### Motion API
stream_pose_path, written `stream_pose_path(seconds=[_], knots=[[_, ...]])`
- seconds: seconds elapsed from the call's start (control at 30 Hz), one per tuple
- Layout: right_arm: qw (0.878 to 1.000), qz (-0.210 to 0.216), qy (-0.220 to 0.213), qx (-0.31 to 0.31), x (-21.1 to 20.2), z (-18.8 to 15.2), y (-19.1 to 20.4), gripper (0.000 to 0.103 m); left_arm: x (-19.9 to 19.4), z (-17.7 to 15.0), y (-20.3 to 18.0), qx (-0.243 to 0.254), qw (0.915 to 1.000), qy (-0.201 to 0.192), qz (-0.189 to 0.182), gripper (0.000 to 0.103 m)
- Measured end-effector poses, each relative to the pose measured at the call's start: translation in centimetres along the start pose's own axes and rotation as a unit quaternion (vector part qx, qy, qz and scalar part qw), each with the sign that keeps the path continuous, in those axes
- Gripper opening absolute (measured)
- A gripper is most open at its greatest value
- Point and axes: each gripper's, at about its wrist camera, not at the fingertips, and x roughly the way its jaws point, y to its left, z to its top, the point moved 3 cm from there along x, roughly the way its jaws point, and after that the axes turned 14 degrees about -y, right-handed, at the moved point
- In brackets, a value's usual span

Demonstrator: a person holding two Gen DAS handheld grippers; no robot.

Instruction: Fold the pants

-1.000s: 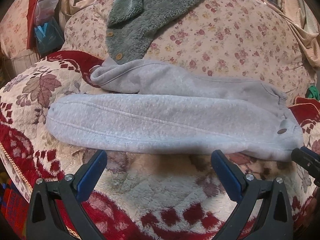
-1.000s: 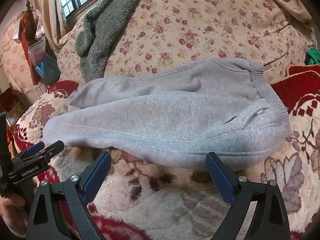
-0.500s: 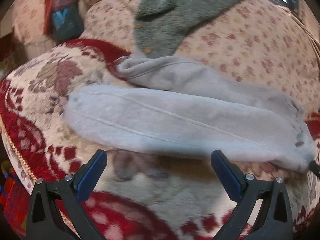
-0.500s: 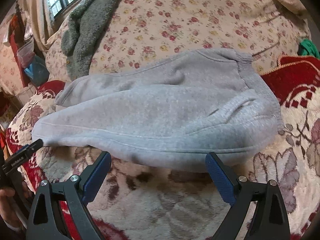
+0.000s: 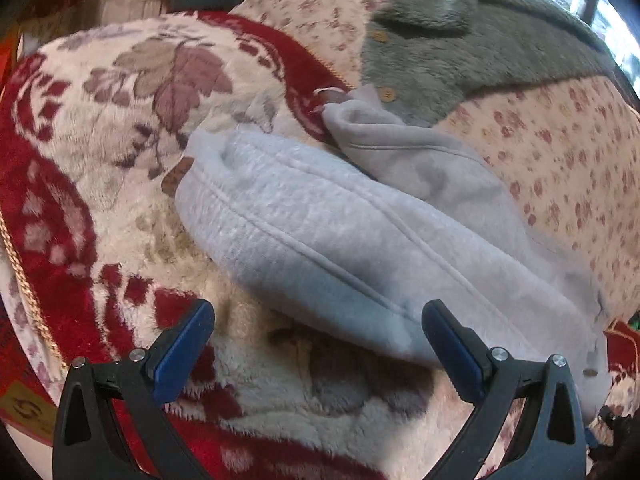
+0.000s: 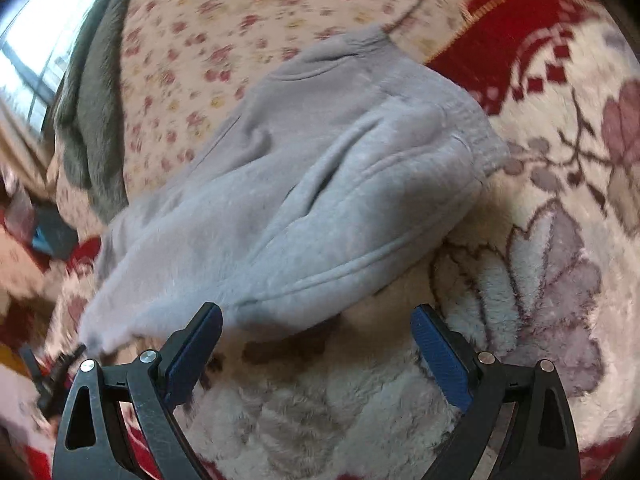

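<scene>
Light grey sweatpants (image 5: 320,236) lie on a red and cream plush blanket, folded lengthwise with one leg on the other. In the left wrist view the leg cuffs point up left. My left gripper (image 5: 318,332) is open and empty, just short of the near edge of the leg. In the right wrist view the pants (image 6: 304,200) show their waistband at the upper right. My right gripper (image 6: 316,336) is open and empty, at the near edge below the hip.
A grey-green fleece jacket (image 5: 460,40) lies on the floral quilt (image 5: 560,128) behind the pants. The plush blanket (image 6: 360,400) covers the near side. The other gripper's tip (image 6: 60,364) shows at the lower left of the right wrist view.
Both grippers have swung outward and come closer: the left now faces the cuff end, the right the waistband end. The pants lie as before.
</scene>
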Motion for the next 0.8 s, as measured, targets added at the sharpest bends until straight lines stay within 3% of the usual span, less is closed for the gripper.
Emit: stream_pose_path(seconds=[0.33, 0.4, 0.43, 0.5, 0.53, 0.57, 0.67, 0.8], knots=[[0.999, 0.017, -0.016, 0.049, 3.2, 1.7, 0.1, 0.098, 4.0, 0.9, 0.6, -0.03, 0.9995, 0.013, 0.002, 0.103], [0.999, 0.013, -0.026, 0.03, 3.5, 2.0, 0.5, 0.08, 4.4, 1.0, 0.5, -0.03, 0.9995, 0.009, 0.002, 0.103], [1.0, 0.008, -0.024, 0.015, 3.9, 2.1, 0.6, 0.054, 4.5, 1.1, 0.4, -0.029, 0.9996, 0.004, -0.003, 0.103], [0.999, 0.022, -0.021, 0.028, 4.3, 2.2, 0.2, 0.044, 4.5, 1.2, 0.2, -0.035, 0.9991, 0.003, -0.025, 0.083], [0.998, 0.034, -0.02, 0.048, 4.2, 2.2, -0.2, 0.039, 4.5, 1.3, 0.1, -0.036, 0.9987, 0.008, -0.036, 0.061], [0.998, 0.032, -0.01, 0.053, 4.0, 2.2, -0.3, 0.035, 4.5, 1.3, 0.0, -0.035, 0.9985, 0.012, -0.04, 0.046], [0.998, 0.045, -0.019, 0.044, 2.6, 2.7, 0.1, 0.028, 3.9, 1.8, -0.1, -0.042, 0.9966, 0.018, -0.068, 0.024], [0.997, 0.067, -0.035, 0.027, 0.1, 3.3, 1.3, 0.026, 2.0, 2.9, -0.7, -0.02, 0.9953, 0.008, -0.095, 0.017]])
